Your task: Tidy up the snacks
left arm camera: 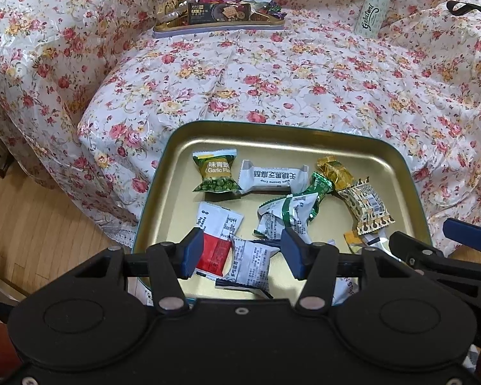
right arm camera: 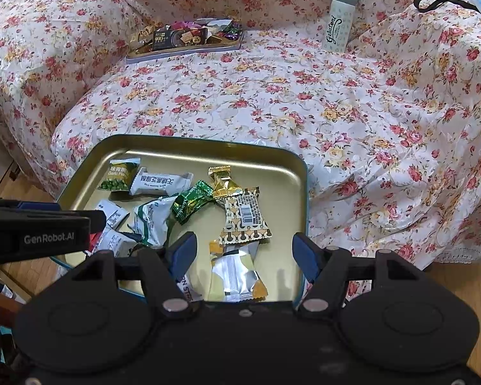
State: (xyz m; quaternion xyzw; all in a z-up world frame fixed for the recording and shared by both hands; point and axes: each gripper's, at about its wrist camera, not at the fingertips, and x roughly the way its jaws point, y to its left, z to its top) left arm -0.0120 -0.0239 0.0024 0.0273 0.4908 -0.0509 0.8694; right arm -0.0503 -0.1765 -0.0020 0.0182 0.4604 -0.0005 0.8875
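Left gripper (left arm camera: 243, 253): jaws apart, nothing between the blue pads, hovering over the near edge of the gold tray (left arm camera: 173, 147). Below its gap lie a red-and-white packet (left arm camera: 216, 240) and a white printed packet (left arm camera: 251, 264), which overlaps the red one's right edge.

Right gripper (right arm camera: 245, 256): jaws also apart, empty, over the tray's near right part. A silver-and-yellow packet (right arm camera: 235, 272) lies on the tray floor under its gap; can't tell if the pads touch it. The two grippers are side by side, each visible at the edge of the other's view.

Tray contents, farther out:
- green pea packet (left arm camera: 215, 173) at far left, upright print "Garlic"
- long white bar packet (left arm camera: 274, 176) just right of it, touching
- crumpled white-and-green packet (left arm camera: 285, 215) mid-tray
- dark green candy (left arm camera: 319, 197) touching the crumpled one
- gold candy (left arm camera: 335, 171) at far right
- cream patterned packet (left arm camera: 367, 210) with barcode, just below the gold one

Tray sits on a floral-covered seat (left arm camera: 304, 80), near its front edge, overhanging toward the wood floor (left arm camera: 38, 224).

Far back on the same cover: a second, flatter tray (left arm camera: 218, 27) piled with mixed wrapped snacks, well apart from the near tray. To its right, a pale green bottle (left arm camera: 372, 6) leaning against the backrest. A black strap (left arm camera: 468, 8) lies on the right armrest.
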